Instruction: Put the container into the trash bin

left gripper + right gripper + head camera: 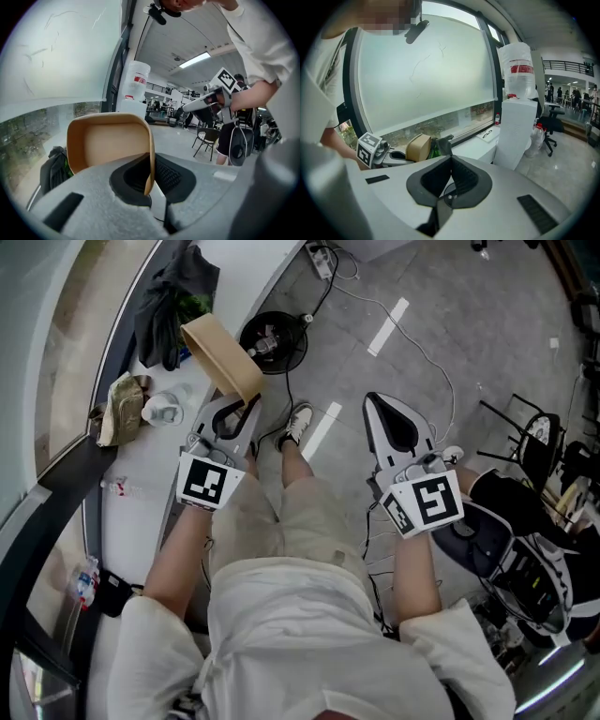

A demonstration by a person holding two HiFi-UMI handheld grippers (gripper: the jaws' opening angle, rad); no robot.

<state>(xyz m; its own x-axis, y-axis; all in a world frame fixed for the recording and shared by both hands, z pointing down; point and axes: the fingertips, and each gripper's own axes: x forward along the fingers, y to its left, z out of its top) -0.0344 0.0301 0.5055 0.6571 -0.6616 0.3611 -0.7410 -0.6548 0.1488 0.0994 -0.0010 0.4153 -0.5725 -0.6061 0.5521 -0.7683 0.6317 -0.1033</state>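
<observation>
Tan container (223, 357) near dark bag (173, 301); black bin (296, 352) just beyond, cable (319, 304) alongside.

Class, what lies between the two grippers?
The person's shoe and leg, over floor, lie between left gripper and right gripper, shown in the head view.

White short-sleeve tee (291, 615), beige shorts (281, 512), white sneaker (298, 421)

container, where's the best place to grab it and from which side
The thin side wall of the container at the rim, coming from the open side, one jaw inside and one outside. The body looks too wide to span. The left gripper holds it just so.
</observation>
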